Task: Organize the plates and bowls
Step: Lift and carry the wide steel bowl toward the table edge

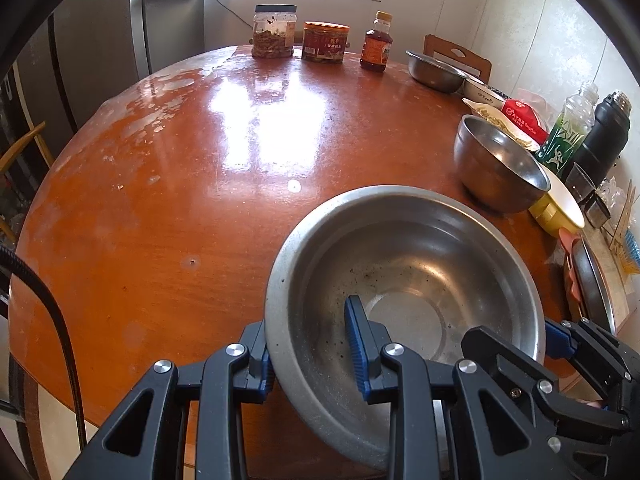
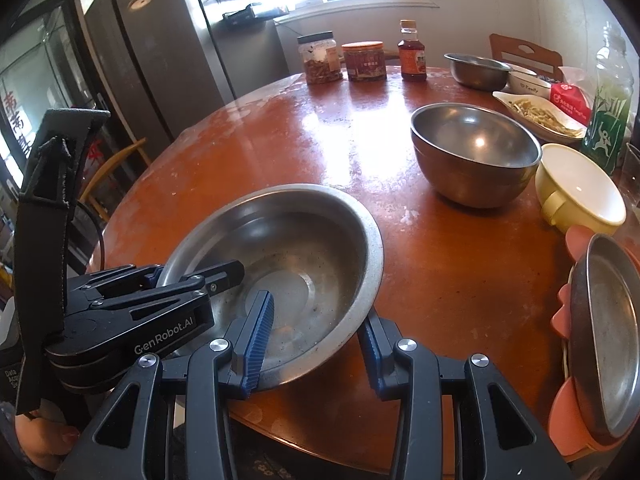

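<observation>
A wide, shallow steel basin [image 1: 420, 264] [image 2: 288, 240] sits low over the near edge of the round brown table [image 1: 200, 160]. It tilts slightly. My left gripper [image 1: 308, 328] is shut on its left rim, one blue pad inside the wall and one outside. The right wrist view shows that same gripper [image 2: 192, 274] pinching the rim from the left. My right gripper [image 2: 316, 308] is shut on the near right wall, with one pad inside and the other under the rim. In the left wrist view, the right gripper [image 1: 536, 340] sits at the basin's right side.
A deep steel bowl [image 2: 476, 152] stands just beyond the basin, with a yellow bowl [image 2: 580, 192] to its right. A steel plate [image 2: 608, 344] rests on a pink holder at the right edge. At the back are another steel bowl [image 2: 476, 70], jars [image 1: 274, 32], bottles and a dish of food.
</observation>
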